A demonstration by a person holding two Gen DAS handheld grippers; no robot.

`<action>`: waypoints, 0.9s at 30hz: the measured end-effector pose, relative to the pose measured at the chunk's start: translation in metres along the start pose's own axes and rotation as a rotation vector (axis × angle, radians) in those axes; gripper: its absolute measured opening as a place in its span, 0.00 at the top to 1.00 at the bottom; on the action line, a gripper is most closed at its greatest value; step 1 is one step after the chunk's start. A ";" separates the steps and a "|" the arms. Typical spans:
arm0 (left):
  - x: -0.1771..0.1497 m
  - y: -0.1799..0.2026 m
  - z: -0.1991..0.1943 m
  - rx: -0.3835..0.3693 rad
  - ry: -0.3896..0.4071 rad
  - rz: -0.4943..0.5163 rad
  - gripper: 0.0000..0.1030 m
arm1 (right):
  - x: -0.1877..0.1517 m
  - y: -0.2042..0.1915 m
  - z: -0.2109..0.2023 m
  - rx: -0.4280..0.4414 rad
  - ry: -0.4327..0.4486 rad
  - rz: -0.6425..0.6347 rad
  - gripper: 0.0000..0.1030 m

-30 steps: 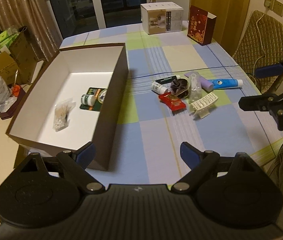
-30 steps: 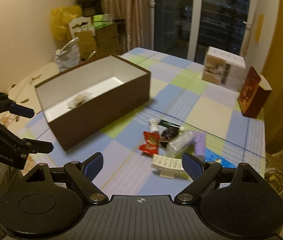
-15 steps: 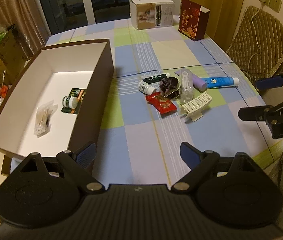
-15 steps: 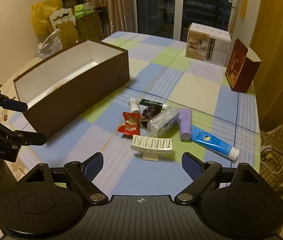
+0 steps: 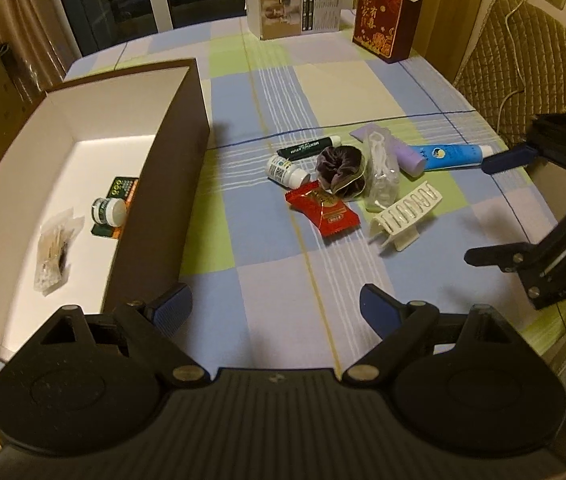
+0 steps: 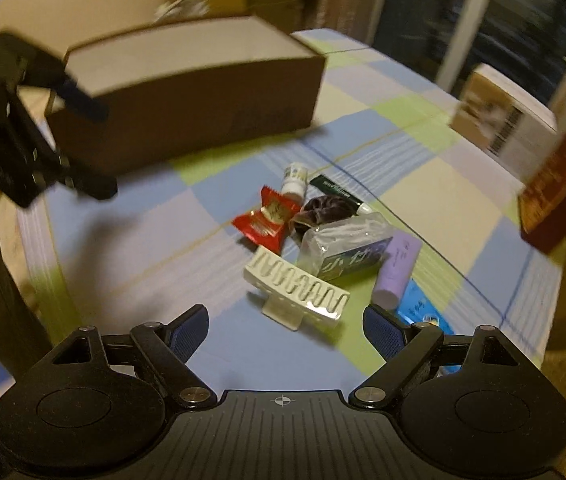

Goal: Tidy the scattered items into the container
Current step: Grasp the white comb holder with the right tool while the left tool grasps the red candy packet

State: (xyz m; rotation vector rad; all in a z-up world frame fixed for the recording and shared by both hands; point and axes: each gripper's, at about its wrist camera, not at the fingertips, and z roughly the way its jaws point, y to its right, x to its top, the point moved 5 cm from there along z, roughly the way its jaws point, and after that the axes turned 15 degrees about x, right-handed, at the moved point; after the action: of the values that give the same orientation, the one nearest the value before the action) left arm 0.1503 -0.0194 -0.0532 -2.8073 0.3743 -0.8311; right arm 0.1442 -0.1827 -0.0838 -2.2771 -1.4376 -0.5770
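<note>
My right gripper (image 6: 285, 326) hangs wide open and empty just short of the white hair claw (image 6: 297, 286) at the pile's near edge, so I straddle its ribbed spine squarely, with the box (image 6: 203, 108) far left.

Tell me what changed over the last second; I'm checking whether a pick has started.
No pick yet. The right gripper has moved down toward the pile, now close over the white hair clip, jaws open and empty. The left gripper has shifted forward slightly, also open and empty. The pile on the table and the three items in the box lie as before.
</note>
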 end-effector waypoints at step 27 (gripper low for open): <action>0.020 0.015 0.059 -0.094 -0.060 -0.039 0.22 | -0.032 0.036 0.051 0.029 -0.228 0.196 0.70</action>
State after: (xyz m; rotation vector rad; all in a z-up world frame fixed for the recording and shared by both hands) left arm 0.1963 -0.0334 -0.0955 -2.9274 0.3590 -0.7544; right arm 0.1714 -0.1948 -0.1478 -2.4882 -1.2880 -0.2423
